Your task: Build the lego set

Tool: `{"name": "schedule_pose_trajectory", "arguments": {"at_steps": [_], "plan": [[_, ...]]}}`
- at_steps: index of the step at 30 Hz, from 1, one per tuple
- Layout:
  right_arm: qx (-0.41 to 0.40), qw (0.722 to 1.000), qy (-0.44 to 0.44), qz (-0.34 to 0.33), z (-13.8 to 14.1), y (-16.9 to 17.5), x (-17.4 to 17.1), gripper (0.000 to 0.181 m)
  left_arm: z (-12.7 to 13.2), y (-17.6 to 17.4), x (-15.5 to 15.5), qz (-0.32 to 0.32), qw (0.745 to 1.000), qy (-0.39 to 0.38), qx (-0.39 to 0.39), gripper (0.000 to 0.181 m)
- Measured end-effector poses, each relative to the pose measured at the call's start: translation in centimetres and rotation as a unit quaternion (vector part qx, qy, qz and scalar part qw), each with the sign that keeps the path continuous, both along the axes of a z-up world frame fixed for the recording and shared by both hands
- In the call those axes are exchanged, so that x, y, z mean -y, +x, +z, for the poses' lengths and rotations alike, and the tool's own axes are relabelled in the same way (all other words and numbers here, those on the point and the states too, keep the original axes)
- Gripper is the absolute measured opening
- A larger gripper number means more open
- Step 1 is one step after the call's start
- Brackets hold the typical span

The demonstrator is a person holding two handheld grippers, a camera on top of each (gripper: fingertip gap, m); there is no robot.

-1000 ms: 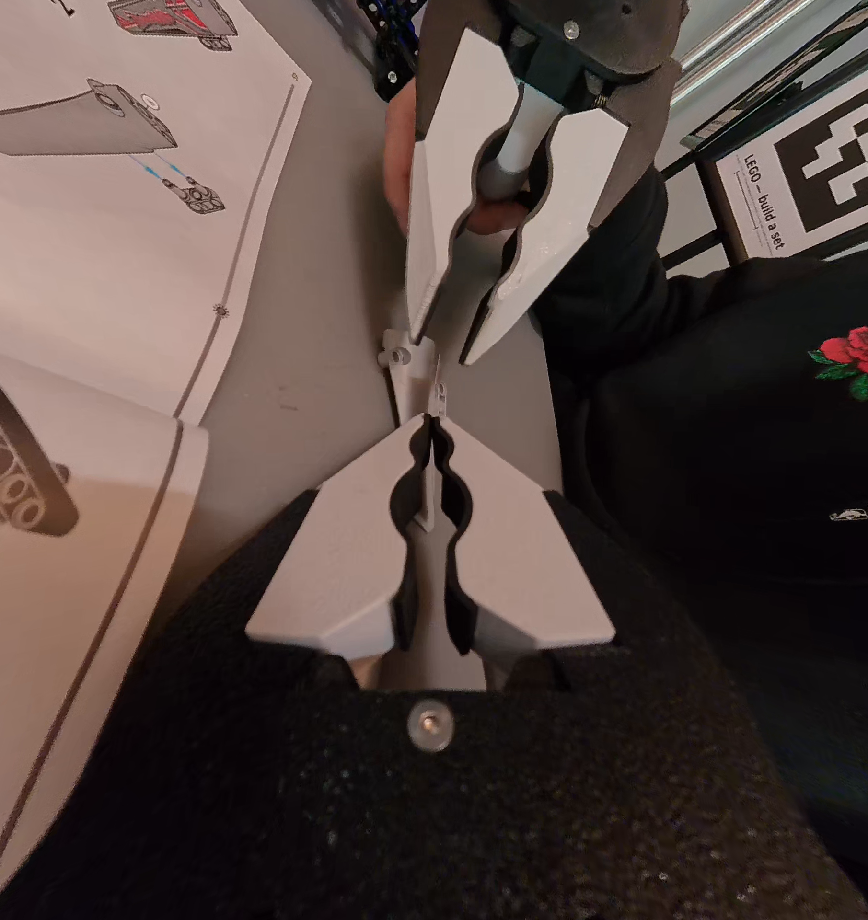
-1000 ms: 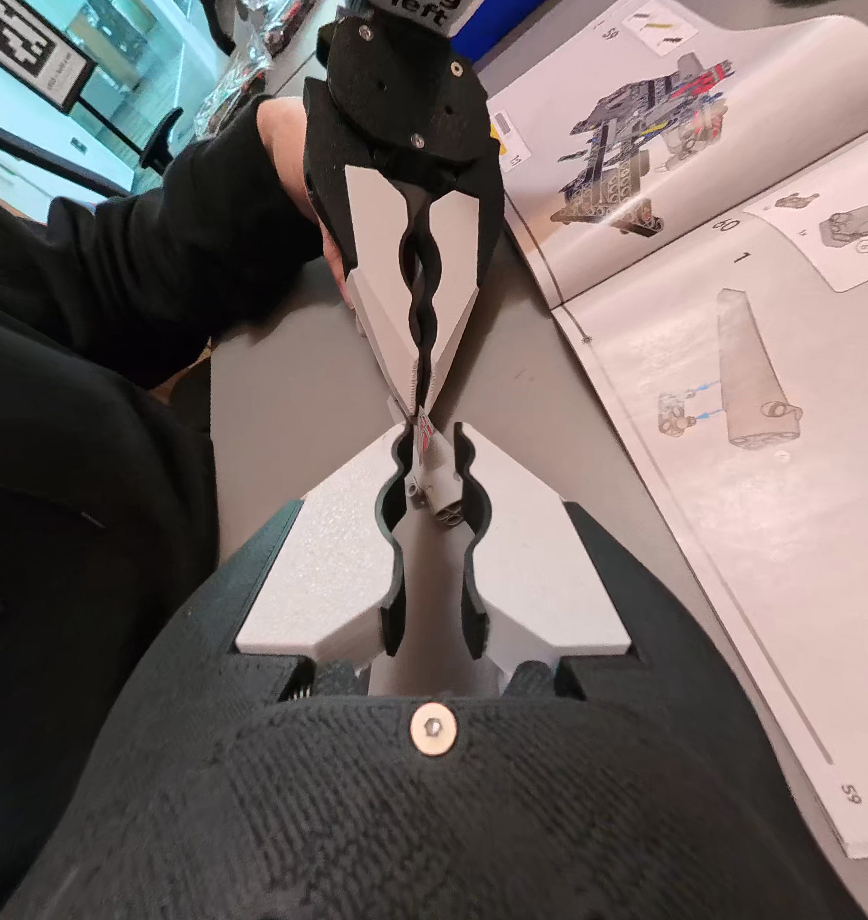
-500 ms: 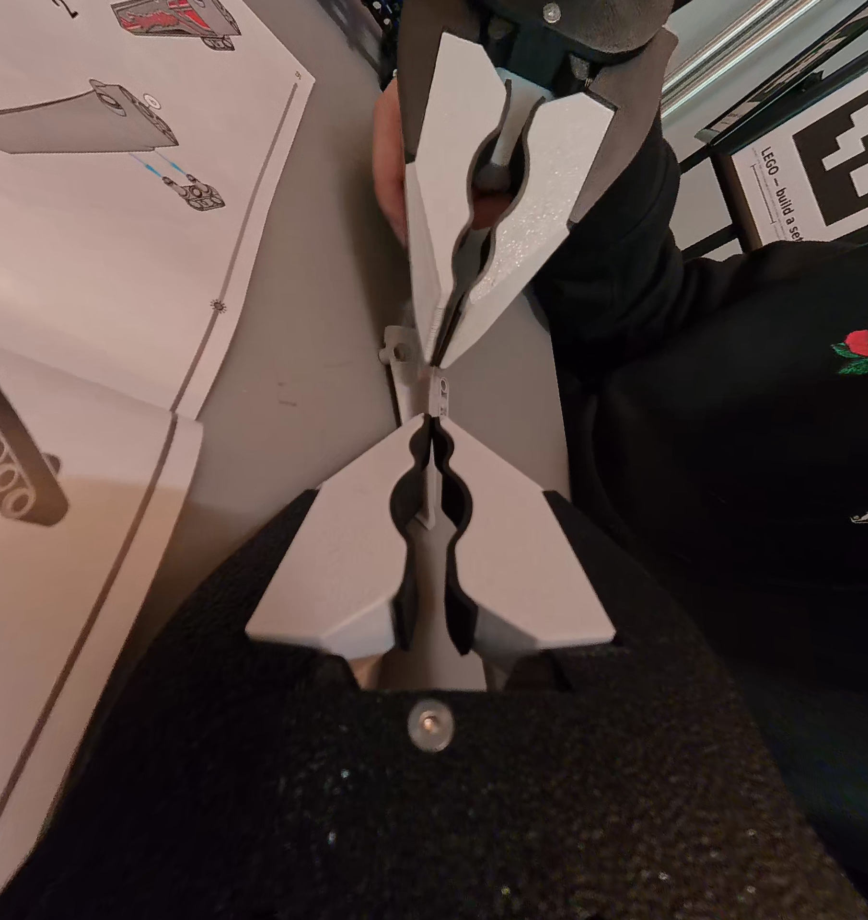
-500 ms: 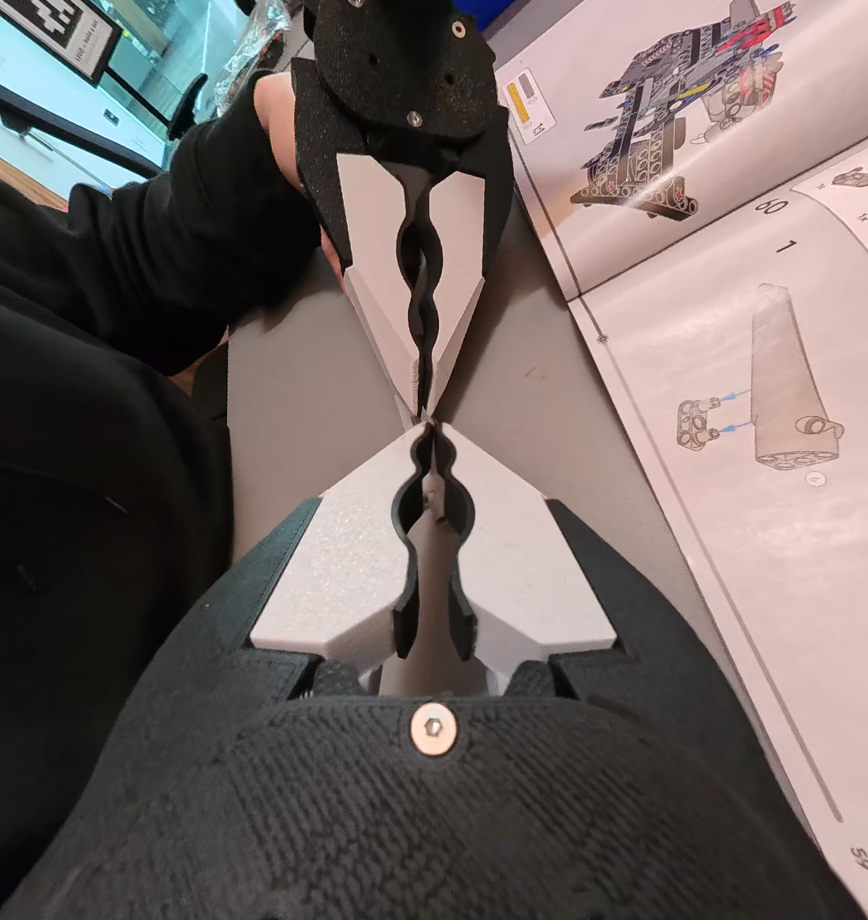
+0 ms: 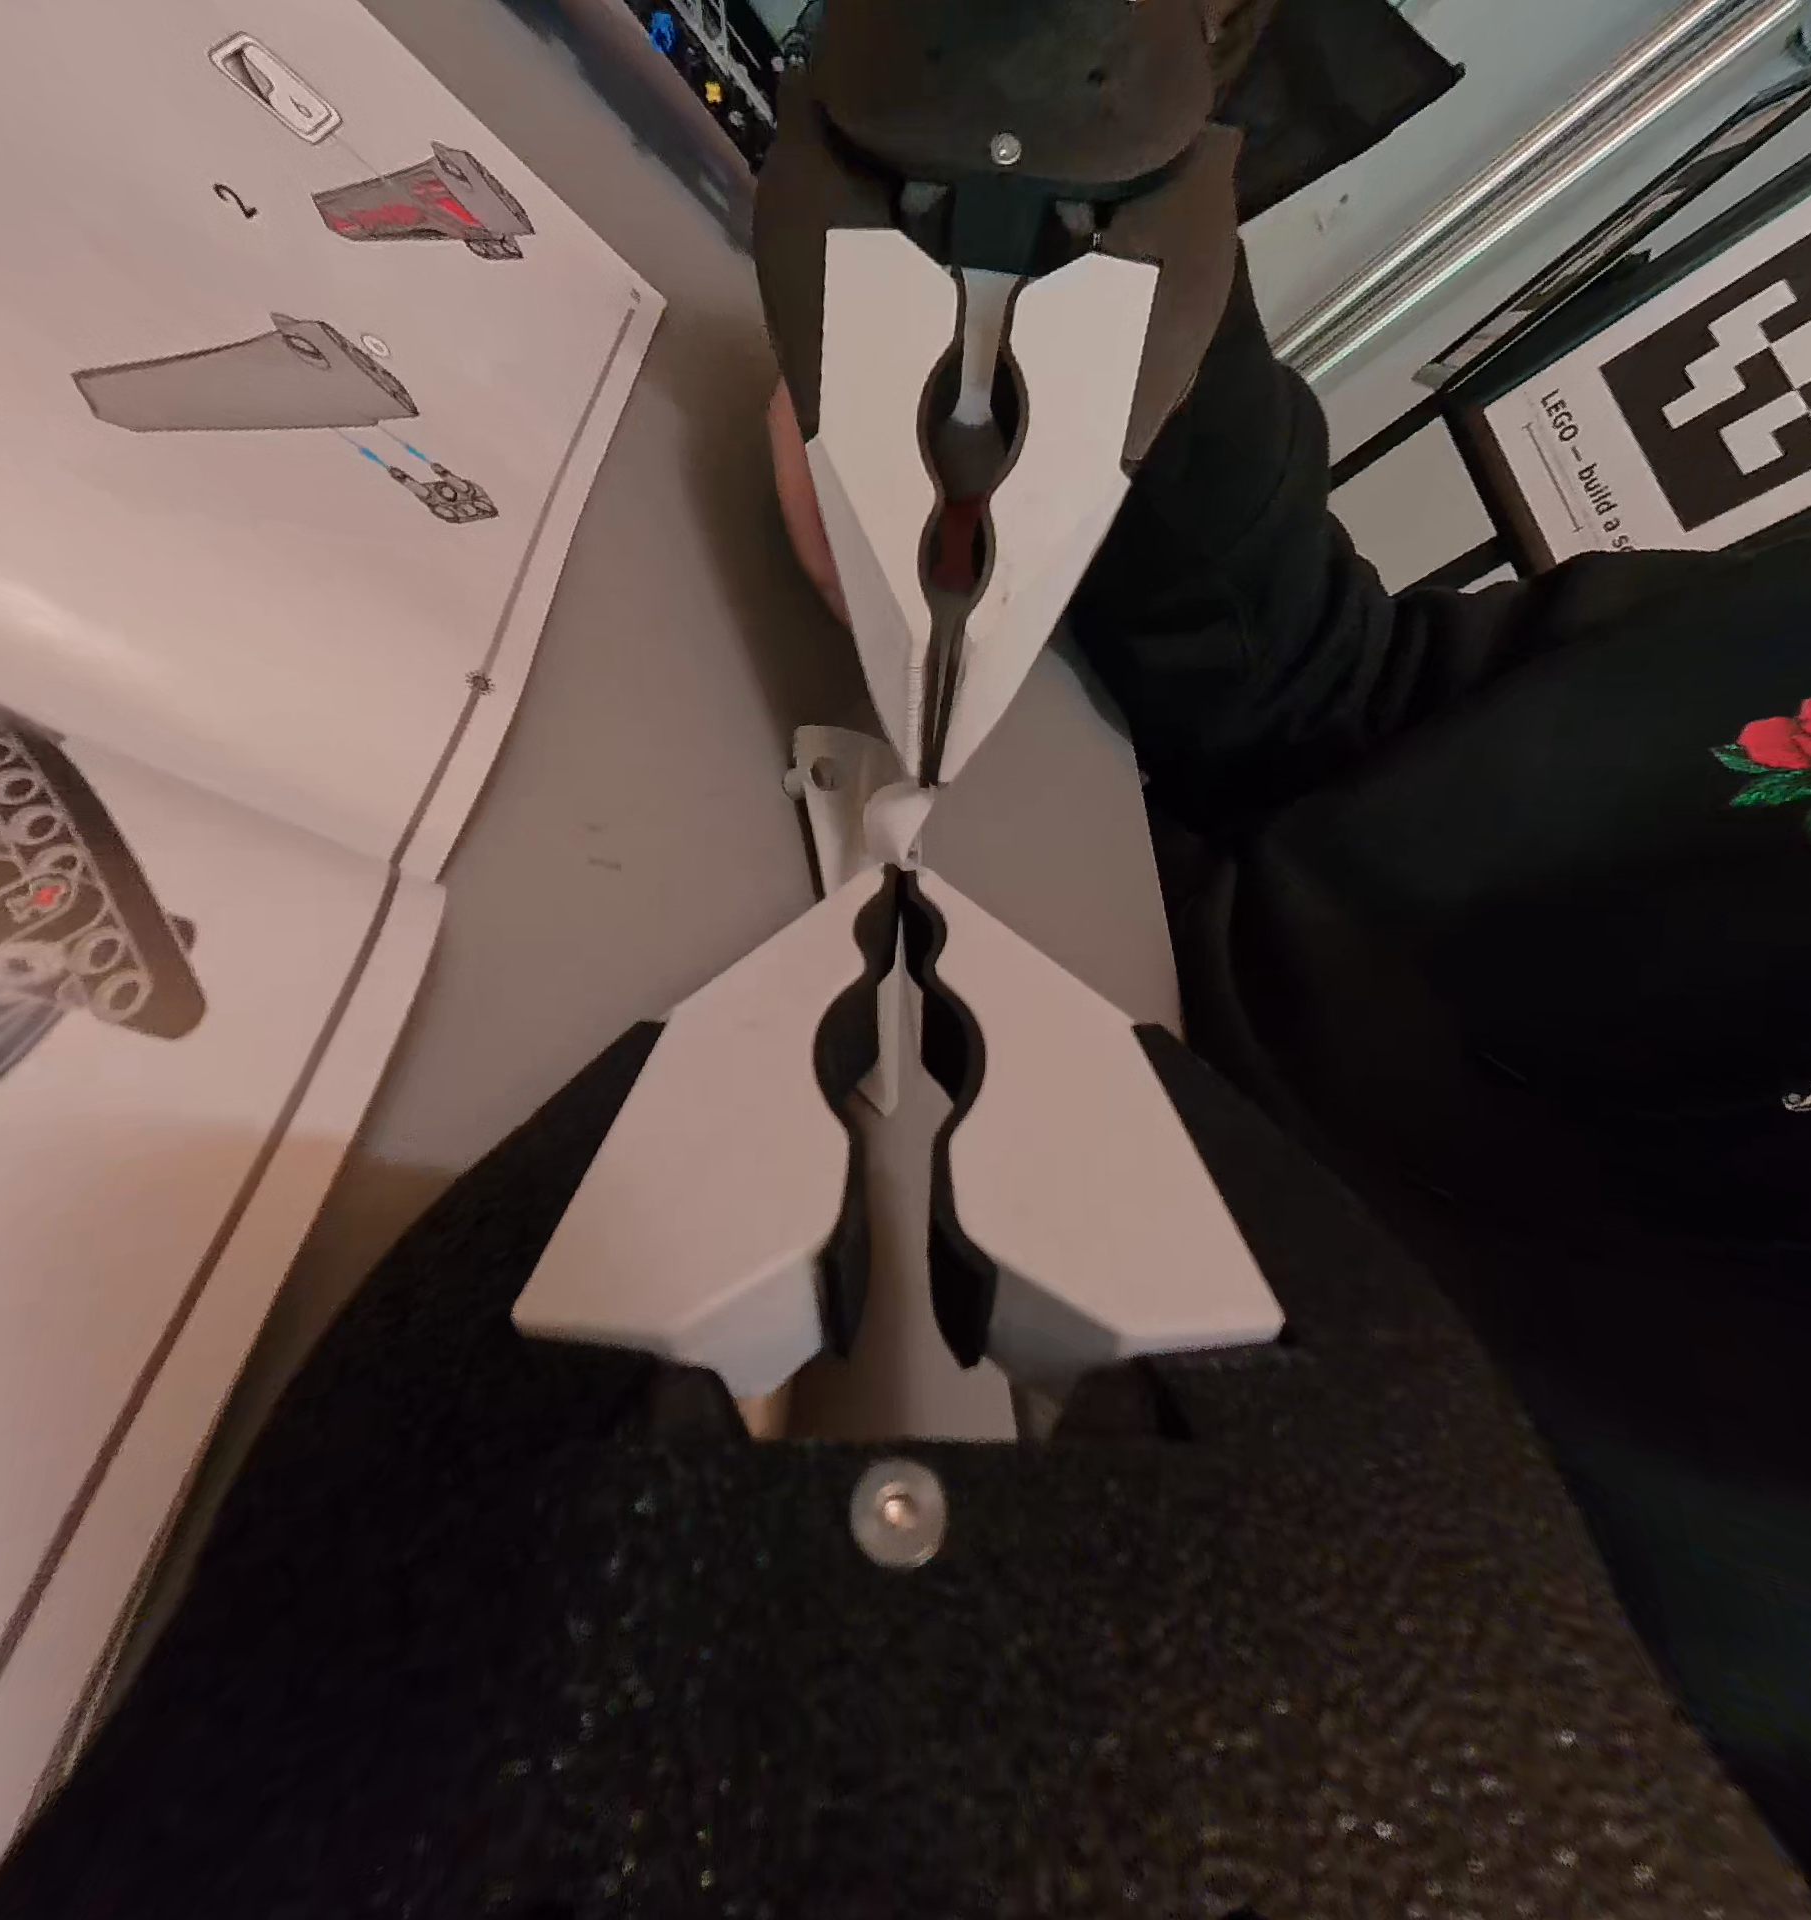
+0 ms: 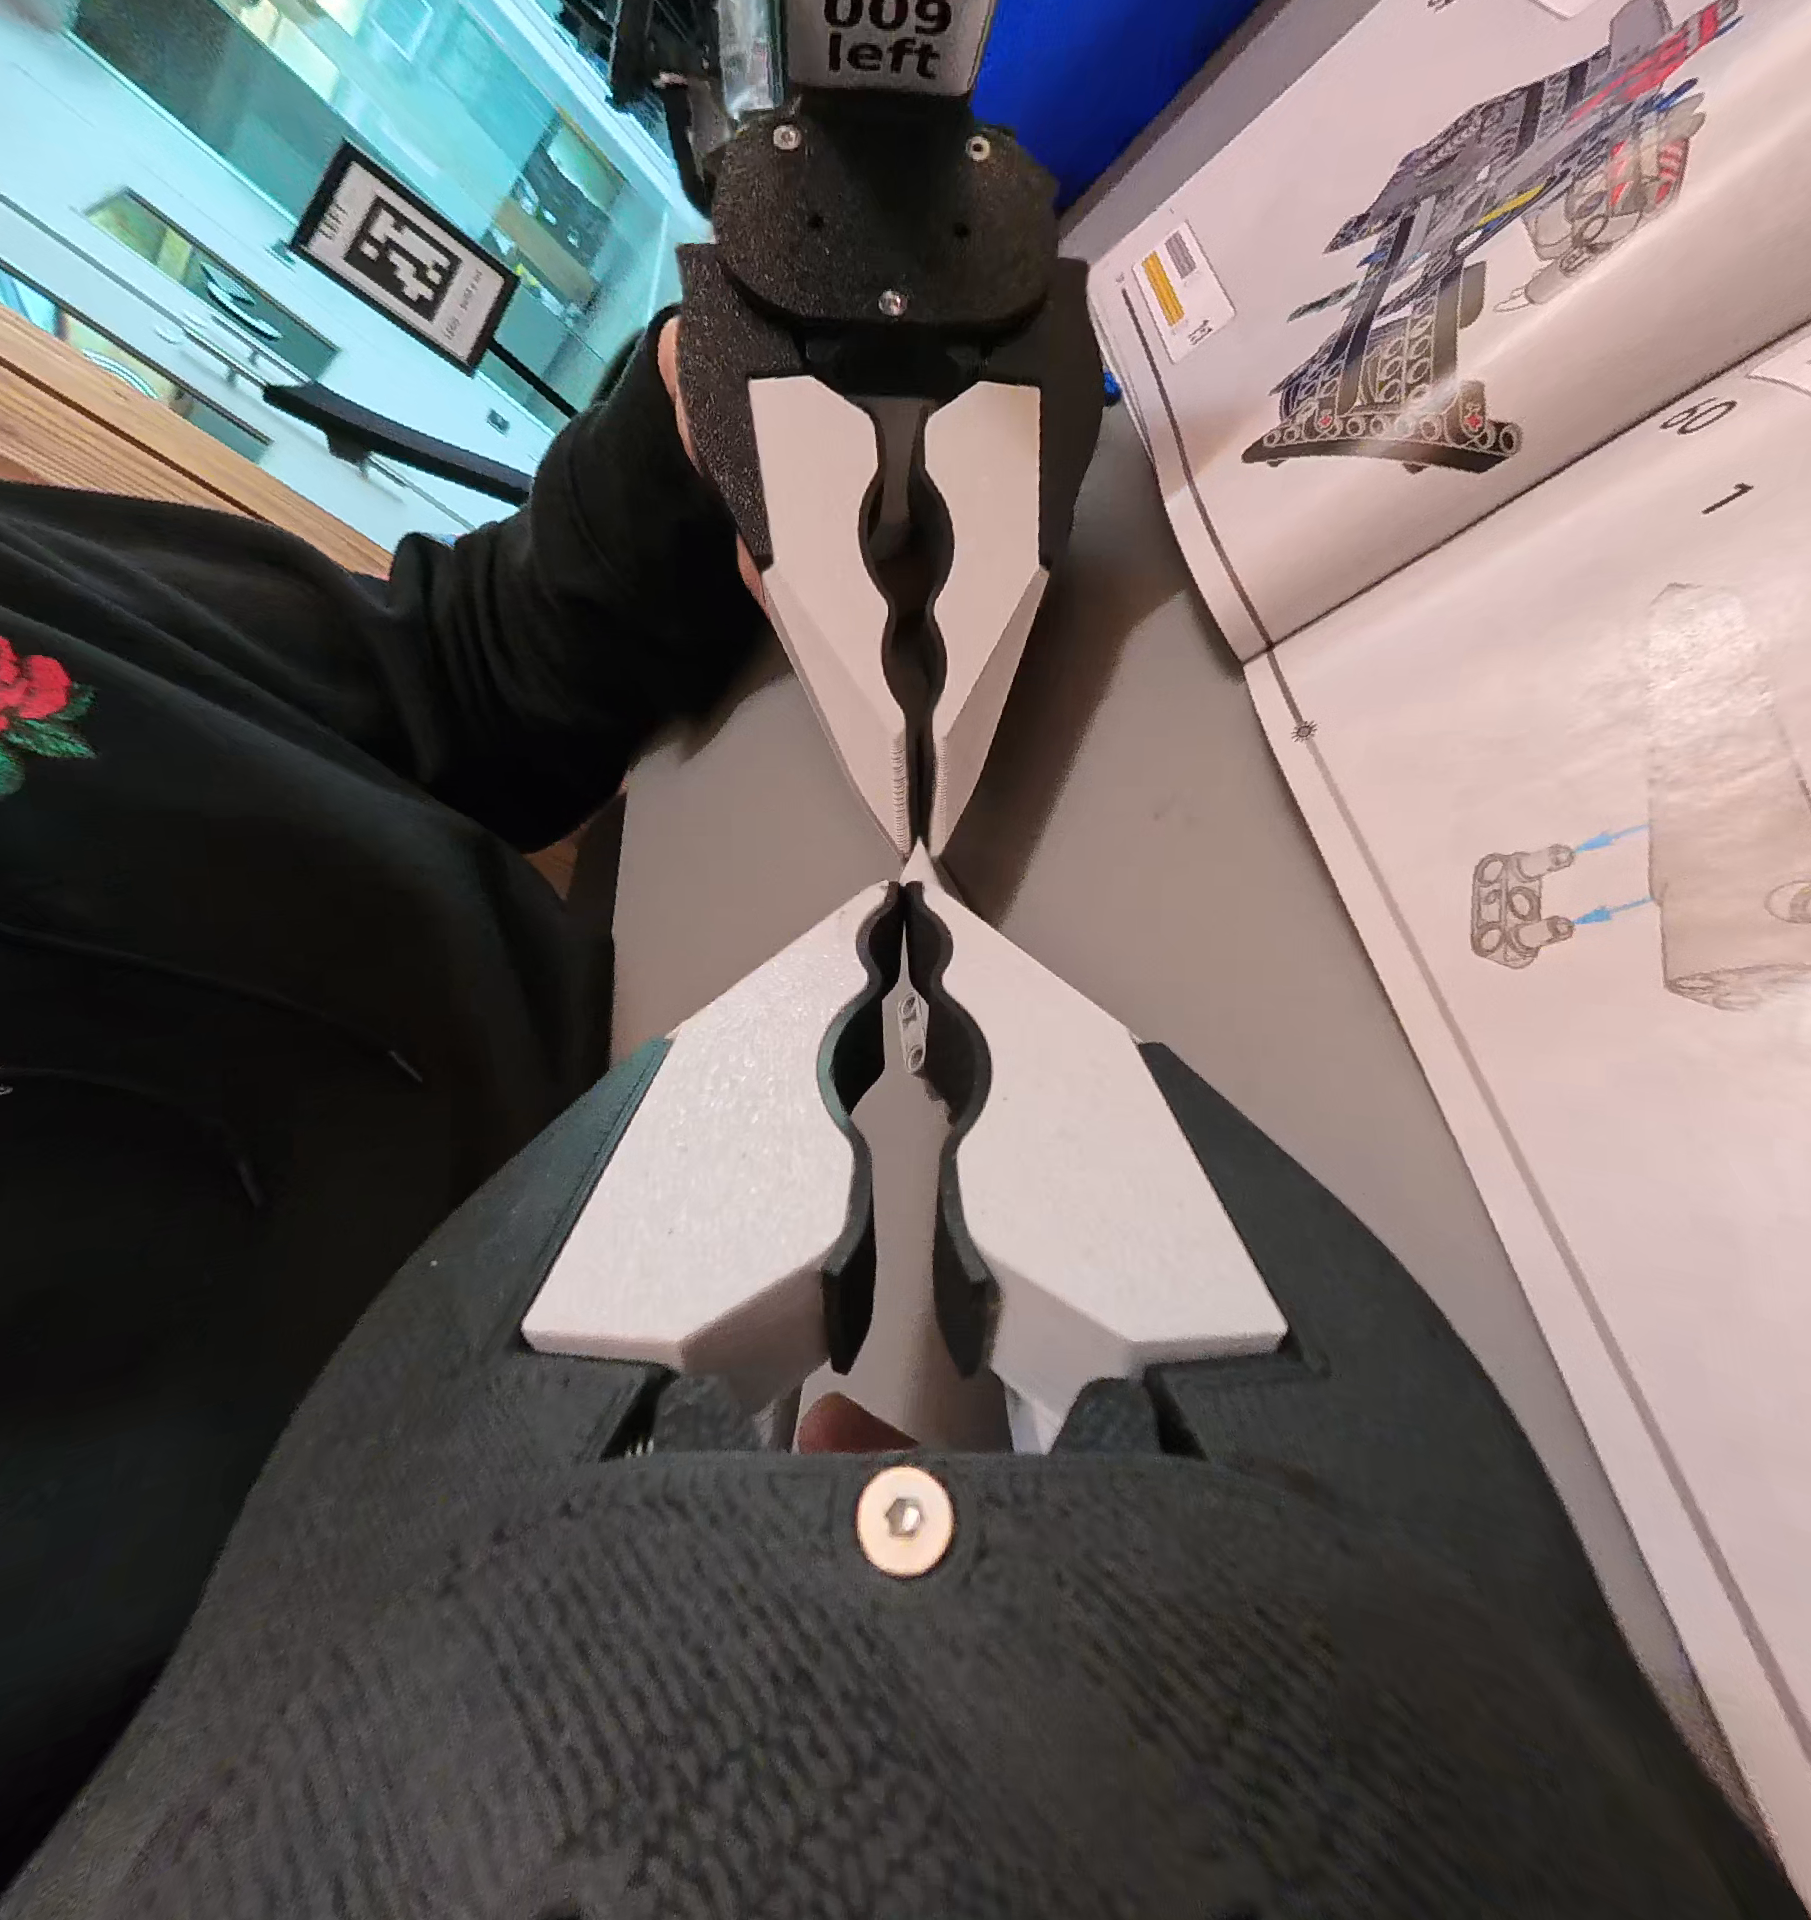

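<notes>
Two white-fingered claws meet tip to tip over the grey worktop (image 5: 610,790), just right of the open paper instruction booklet (image 5: 257,644). The left claw (image 5: 899,883) is closed on a thin white lego panel (image 5: 893,1039); the right claw (image 6: 903,896) is pinched on a small pale grey lego connector (image 6: 909,1023). Judging by the booklet's drawing, the step is pinning connector to panel; next comes lining up pins with holes and pressing straight. Writing shows on a black-and-white marker card (image 5: 1711,384) right of the booklet.

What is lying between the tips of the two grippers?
Only a thin white lego panel spans the gap between left gripper and right gripper, best seen in the left wrist view.
</notes>
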State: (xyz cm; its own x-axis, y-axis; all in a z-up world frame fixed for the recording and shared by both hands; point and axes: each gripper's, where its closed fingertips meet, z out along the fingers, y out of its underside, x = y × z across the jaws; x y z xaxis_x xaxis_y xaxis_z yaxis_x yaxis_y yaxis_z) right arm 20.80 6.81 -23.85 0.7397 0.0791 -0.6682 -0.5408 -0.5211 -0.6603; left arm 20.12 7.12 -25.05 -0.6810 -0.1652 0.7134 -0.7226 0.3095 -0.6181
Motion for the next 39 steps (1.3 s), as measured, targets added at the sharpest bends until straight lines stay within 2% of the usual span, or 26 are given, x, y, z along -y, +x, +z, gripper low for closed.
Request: {"name": "schedule_pose_trajectory", "arguments": {"at_steps": [11,15,18,21,34,39], "plan": [[-0.027,1.000,-0.003,0.001,0.5,-0.4,0.1,0.000,0.4,-0.5,0.0,-0.016,1.000,-0.005,0.020,0.002],[-0.025,1.000,-0.016,0.006,0.4,-0.6,0.2,0.000,0.9,-0.4,-0.1,-0.024,0.997,-0.005,0.077,0.014],[-0.023,1.000,-0.015,0.007,0.7,-0.8,0.5,0.000,0.1,0.6,-0.9,-0.003,0.991,0.043,0.128,0.030],[-0.026,1.000,-0.011,-0.003,1.1,-0.5,0.7,0.000,0.2,0.4,-1.3,-0.013,0.987,0.047,0.153,0.034],[-0.080,0.996,-0.047,0.001,0.1,-0.5,0.1,0.000,0.2,-0.9,-1.6,-0.050,0.991,0.032,0.121,0.005],[-0.088,0.993,-0.075,0.002,-0.5,-0.4,0.2,0.000,0.1,-0.7,-1.6,-0.046,0.990,0.036,0.132,0.005]]}}
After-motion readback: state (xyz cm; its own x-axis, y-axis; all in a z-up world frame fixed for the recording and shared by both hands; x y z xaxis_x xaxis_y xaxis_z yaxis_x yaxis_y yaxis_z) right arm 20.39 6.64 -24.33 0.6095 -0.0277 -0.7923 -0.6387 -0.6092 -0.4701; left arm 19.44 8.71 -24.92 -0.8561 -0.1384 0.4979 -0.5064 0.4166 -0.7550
